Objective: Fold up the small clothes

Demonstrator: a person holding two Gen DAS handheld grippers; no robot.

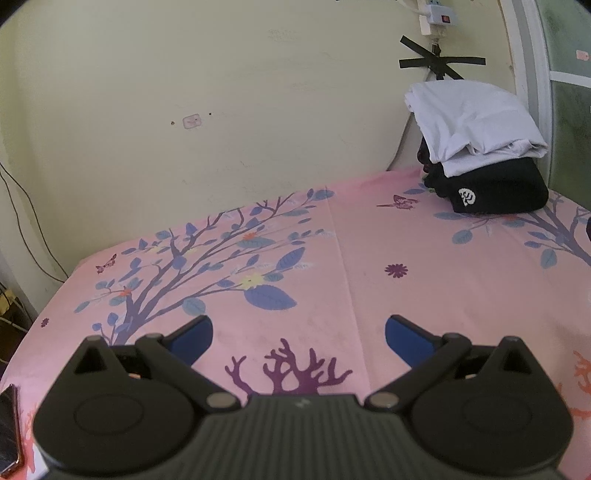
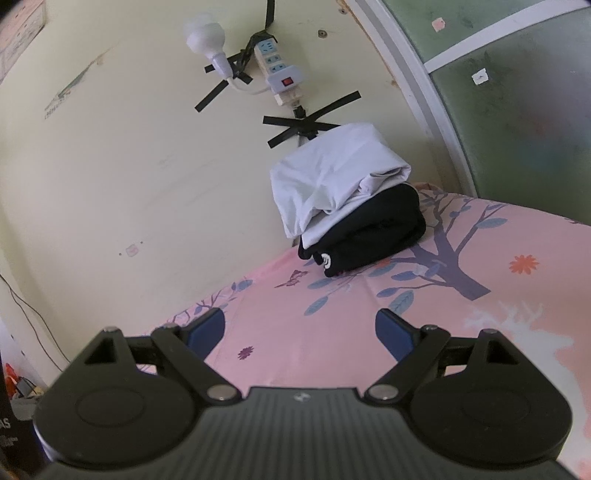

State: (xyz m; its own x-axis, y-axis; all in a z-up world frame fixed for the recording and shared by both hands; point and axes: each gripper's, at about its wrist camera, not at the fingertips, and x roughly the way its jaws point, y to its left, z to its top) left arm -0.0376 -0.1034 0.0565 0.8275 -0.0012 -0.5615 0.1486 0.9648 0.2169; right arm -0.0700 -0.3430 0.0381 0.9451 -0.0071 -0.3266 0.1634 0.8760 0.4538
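Here the left gripper point(image 1: 298, 334) has its blue-padded fingers point(image 1: 195, 338) spread wide apart with nothing between them, hovering over the pink sheet point(image 1: 369, 236) printed with purple trees, leaves and butterflies. The right gripper point(image 2: 300, 330) is the same: fingers point(image 2: 393, 334) parted, empty, with only the sheet point(image 2: 314, 343) showing in the gap.

Further out, the clothes sit in a small stack at the far edge of the bed, close to the cream wall point(image 1: 184, 92). In the left wrist view the stack is in the upper right of the frame; in the right wrist view it is just right of centre, above the fingers. The bottom piece is a black garment point(image 1: 506, 188) point(image 2: 373, 232), folded into a thick flat bundle with a small white logo on its near end. On top lies a white garment point(image 1: 472, 125) point(image 2: 332, 177), folded more loosely, with rounded folds and one flap hanging down over the left end of the black one. In the right wrist view the stack's long axis runs from lower left to upper right of the frame, the logo end pointing lower left. In the left wrist view it runs nearly level across the frame.

Behind the stack, black tape strips point(image 2: 314, 120) cross on the wall, and above them hang a power strip point(image 2: 277, 70) and a white bulb point(image 2: 205, 35). A phone point(image 1: 9, 432) lies at the lower left edge of the left wrist view.
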